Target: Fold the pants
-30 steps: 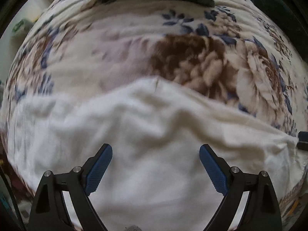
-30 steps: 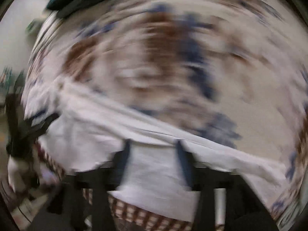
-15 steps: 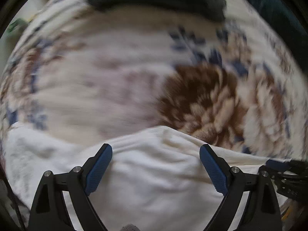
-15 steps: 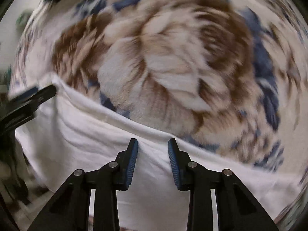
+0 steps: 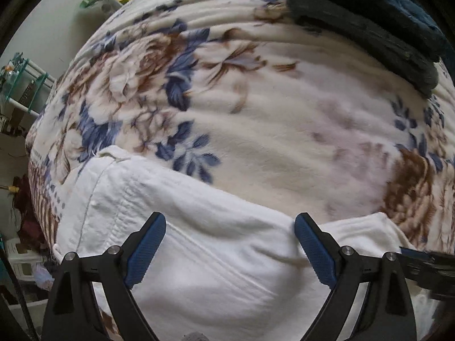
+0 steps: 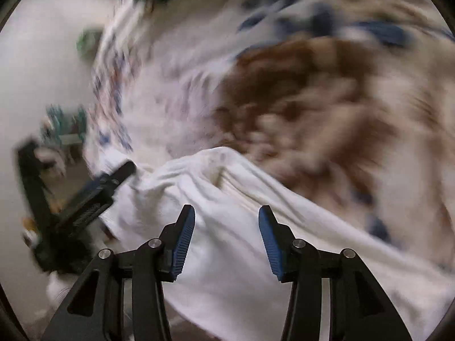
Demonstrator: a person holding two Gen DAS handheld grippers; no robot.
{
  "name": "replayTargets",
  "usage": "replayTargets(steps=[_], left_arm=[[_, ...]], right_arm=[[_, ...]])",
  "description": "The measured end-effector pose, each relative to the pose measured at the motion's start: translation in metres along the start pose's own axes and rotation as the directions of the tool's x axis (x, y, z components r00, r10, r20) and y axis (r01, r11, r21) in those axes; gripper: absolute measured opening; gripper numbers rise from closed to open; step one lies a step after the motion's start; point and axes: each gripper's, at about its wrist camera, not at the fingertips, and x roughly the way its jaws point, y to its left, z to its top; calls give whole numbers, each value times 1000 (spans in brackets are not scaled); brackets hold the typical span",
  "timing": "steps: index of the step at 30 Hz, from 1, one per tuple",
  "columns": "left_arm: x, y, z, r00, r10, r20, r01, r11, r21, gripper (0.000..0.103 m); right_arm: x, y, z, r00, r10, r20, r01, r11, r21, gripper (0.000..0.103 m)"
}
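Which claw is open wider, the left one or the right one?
The left claw. Its blue fingers stand far apart over the white pants; the right claw shows a narrower gap.

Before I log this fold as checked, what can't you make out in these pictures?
- Near end of the white pants: cut off by the bottom edge and hidden behind the left gripper, left wrist view.
- Floral blanket pattern and pants folds: motion-blurred, right wrist view.
- Whether the right gripper touches the cloth: unclear there.
- Dark folded items: cut by the top edge.
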Motion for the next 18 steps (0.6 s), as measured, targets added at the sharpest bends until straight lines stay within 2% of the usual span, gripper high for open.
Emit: replayTargets(steps=[2,3,6,9,11,12,13,15,16,18], left_arm=[[8,2,2,1000,-9,-16,9,1000,7,94],[11,4,4,1000,-13,-22,14,1000,12,94],[15,9,4,998,-48,-31,48,999,15,94],[12,8,5,998,-51,-29,52,998,30,94],[-1,3,3,998,-61,-16,62,996,67,94],[-10,-1,0,997,-73,-3,73,994,87,94],[-18,-5,-4,997,-80,10,79,991,105,94],[-38,-19,-15,993,-110,42,102,981,166,94],[-48,-28,-23,991,-125,56,112,975,193,94],[-57,-51,-39,986,-157,54,139,958,250,94]], right_arm=[[11,9,3,999,-41,-12,41,998,-43,16],[13,11,5,1000,-30,-7,30,999,-28,6],[6,-1,7,998,-13,65,9,998,67,5],[17,-15,2,999,37,38,-42,987,154,5],[14,-26,-5,996,72,60,-82,980,181,13],[6,-27,-10,992,88,86,-103,977,189,32],[-9,-29,-19,988,75,134,-100,976,191,60],[-45,-36,-48,960,41,276,-98,975,199,82],[-63,-42,-67,942,22,336,-102,969,223,82],[-101,-78,-119,894,-20,449,-146,931,333,85]])
